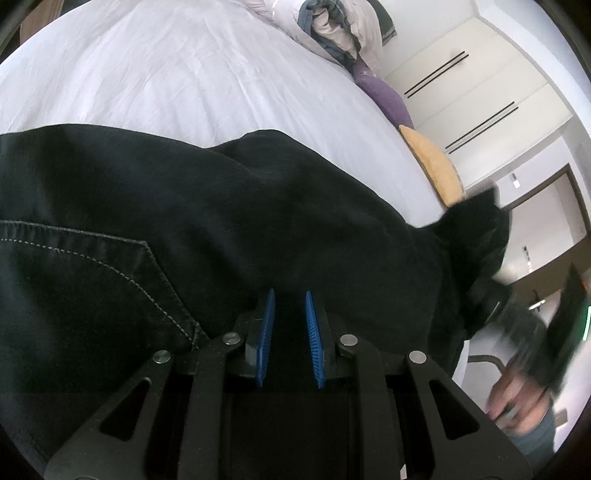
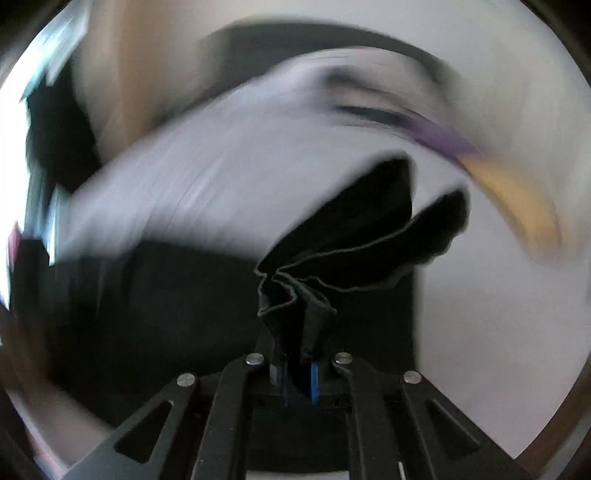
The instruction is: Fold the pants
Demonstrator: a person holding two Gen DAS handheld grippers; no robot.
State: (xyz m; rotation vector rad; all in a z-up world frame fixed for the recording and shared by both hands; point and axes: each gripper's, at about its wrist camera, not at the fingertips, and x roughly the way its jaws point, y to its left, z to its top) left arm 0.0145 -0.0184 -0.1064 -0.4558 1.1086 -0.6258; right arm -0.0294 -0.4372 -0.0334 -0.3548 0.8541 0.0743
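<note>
Black pants (image 1: 184,221) lie across a white bed sheet (image 1: 166,74), a back pocket with grey stitching at the left. My left gripper (image 1: 290,295) hovers over the pants near the pocket, blue pads apart, holding nothing. My right gripper (image 2: 299,363) is shut on a bunched hem end of the pants (image 2: 332,258) and holds it lifted off the bed. The right wrist view is heavily motion-blurred. In the left wrist view the right gripper (image 1: 491,306) shows blurred at the far right, with the lifted pants end (image 1: 476,229) rising toward it.
Rumpled bedding and pillows (image 1: 332,29) lie at the head of the bed. A purple cushion (image 1: 384,96) and an orange cushion (image 1: 436,166) sit along the bed's far edge. White wardrobe doors (image 1: 480,92) stand beyond it.
</note>
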